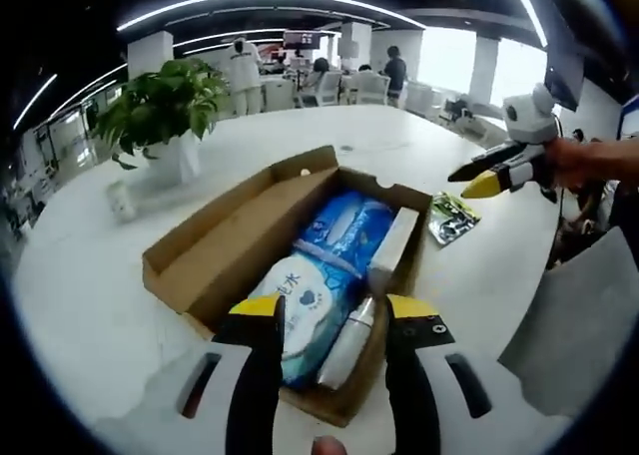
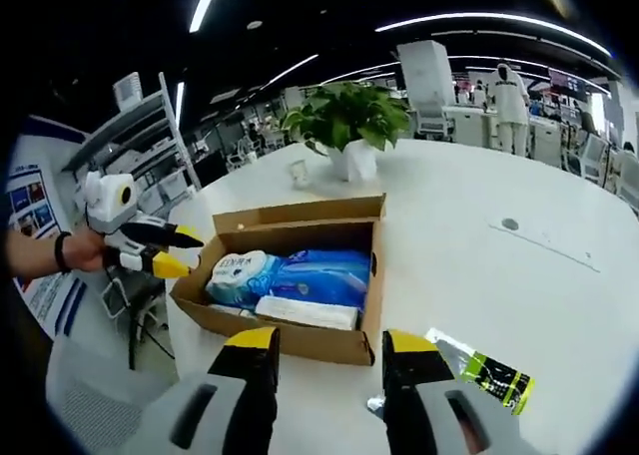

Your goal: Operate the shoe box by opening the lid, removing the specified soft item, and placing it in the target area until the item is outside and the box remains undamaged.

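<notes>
The brown cardboard shoe box (image 1: 190, 265) lies open on the white round table (image 1: 90, 305), its lid folded out to one side. Inside lie a blue-and-white soft pack (image 1: 319, 265), a white carton (image 1: 394, 247) and a silvery bottle (image 1: 349, 340). My left gripper (image 1: 334, 310) hovers open just above the near end of the box, over the soft pack and bottle. A hand holds my right gripper (image 1: 477, 179) off to the box's right. From the right gripper view, the box (image 2: 300, 340) sits just beyond my open right gripper (image 2: 329, 340). The soft pack (image 2: 295, 273) shows inside, and the left gripper (image 2: 165, 250) is beside its left end.
A green-and-black packet (image 1: 452, 219) (image 2: 494, 378) lies on the table beside the box. A potted plant (image 1: 165, 106) (image 2: 349, 116) and a small white cup (image 1: 122, 201) stand beyond it. A grey chair back (image 1: 579, 315) is at the table edge. People stand far off.
</notes>
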Demonstrator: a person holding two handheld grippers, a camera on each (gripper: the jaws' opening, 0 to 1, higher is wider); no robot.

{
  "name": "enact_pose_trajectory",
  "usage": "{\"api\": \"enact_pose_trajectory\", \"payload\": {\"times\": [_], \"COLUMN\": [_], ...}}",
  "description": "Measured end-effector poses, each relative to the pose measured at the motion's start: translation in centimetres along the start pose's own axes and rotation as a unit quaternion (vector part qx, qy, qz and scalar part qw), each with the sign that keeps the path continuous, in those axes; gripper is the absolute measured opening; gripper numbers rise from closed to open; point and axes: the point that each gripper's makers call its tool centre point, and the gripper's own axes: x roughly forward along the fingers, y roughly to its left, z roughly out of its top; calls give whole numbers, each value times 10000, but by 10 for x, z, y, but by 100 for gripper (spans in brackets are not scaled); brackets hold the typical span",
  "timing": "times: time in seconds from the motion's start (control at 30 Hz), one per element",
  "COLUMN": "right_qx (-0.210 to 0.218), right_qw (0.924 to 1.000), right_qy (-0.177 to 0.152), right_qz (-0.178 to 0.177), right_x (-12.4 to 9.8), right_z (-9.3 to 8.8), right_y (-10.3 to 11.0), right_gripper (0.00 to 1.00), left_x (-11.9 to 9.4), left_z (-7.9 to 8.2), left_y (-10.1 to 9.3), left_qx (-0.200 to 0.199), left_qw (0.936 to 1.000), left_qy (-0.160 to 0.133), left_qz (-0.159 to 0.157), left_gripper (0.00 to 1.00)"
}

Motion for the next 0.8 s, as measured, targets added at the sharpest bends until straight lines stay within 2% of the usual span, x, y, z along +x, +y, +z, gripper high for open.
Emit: {"api": "enact_pose_trajectory", "payload": {"times": [0.3, 0.6, 0.8], "right_qx": [-844, -1359, -1773], "right_qw": [9948, 9853, 9748], "right_qy": [354, 622, 835], "right_qz": [444, 825, 1065], "right_x": [29, 64, 83], "right_z": [16, 25, 24], "right_y": [34, 63, 81], "right_gripper": [43, 44, 46], "left_x": [-2, 2, 8], "left_z": [-22, -25, -26], "left_y": [20, 35, 40], "left_qx": [297, 581, 714], "left_qw": [9988, 9968, 9953], "left_qy": [386, 552, 639], "left_qz": [21, -5, -127], "left_gripper": [42, 44, 46]}}
